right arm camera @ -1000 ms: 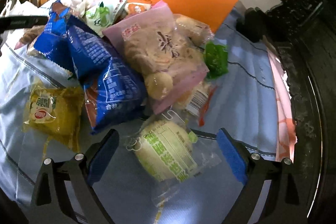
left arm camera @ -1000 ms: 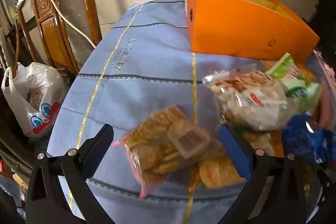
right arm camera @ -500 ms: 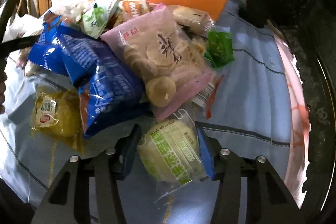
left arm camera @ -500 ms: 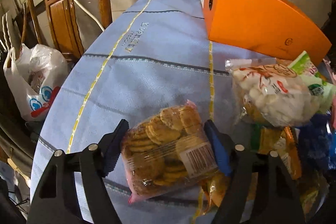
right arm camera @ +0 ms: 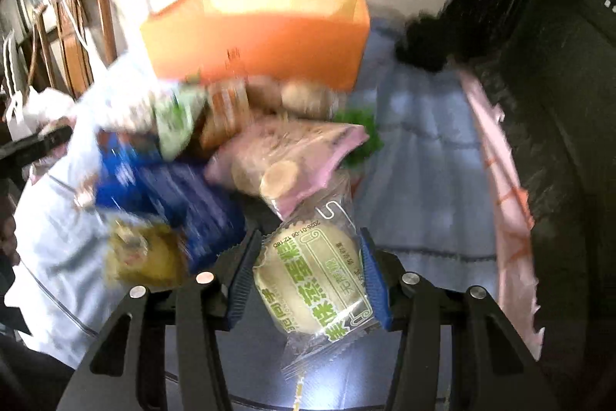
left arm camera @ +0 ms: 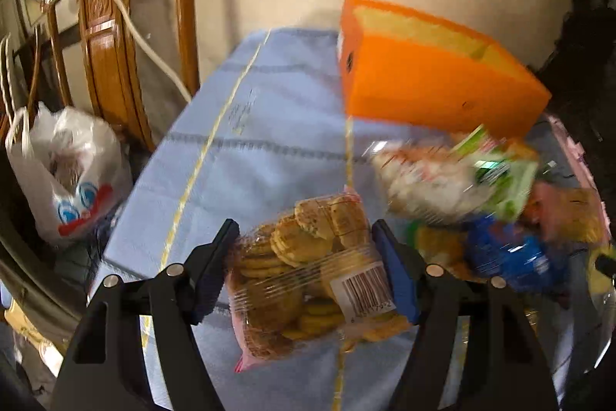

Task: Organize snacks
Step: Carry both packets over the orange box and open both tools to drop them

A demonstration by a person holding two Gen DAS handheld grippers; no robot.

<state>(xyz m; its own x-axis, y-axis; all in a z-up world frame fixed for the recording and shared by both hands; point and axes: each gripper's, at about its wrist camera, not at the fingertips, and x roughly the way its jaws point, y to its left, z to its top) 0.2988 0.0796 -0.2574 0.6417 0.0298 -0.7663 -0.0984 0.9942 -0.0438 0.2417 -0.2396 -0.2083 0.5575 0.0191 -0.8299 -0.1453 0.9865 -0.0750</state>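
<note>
A clear bag of round crackers (left arm camera: 304, 280) with a barcode label hangs above the blue tablecloth (left arm camera: 269, 126). My left gripper (left arm camera: 304, 230) has its jaws closing on the bag, with both pads pressed against its sides. My right gripper (right arm camera: 310, 237) is shut on a wrapped pale bun with green lettering (right arm camera: 312, 280), lifted off the cloth. Behind both stands an open orange box (left arm camera: 431, 91) (right arm camera: 261, 41). In front of the box lies a heap of snacks, among them a blue bag (right arm camera: 181, 195), a pink bag of biscuits (right arm camera: 285, 153) and a yellow packet (right arm camera: 142, 253).
A carved wooden chair (left arm camera: 111, 37) and a white plastic bag (left arm camera: 65, 176) stand off the table's left side. Dark carved furniture (right arm camera: 539, 103) and a pink cloth (right arm camera: 500, 180) line the right edge. A small green packet (right arm camera: 362, 137) lies beside the heap.
Both grippers went from open around their packets to clamped on them, then rose. The cracker bag and the bun packet have come up off the cloth.
</note>
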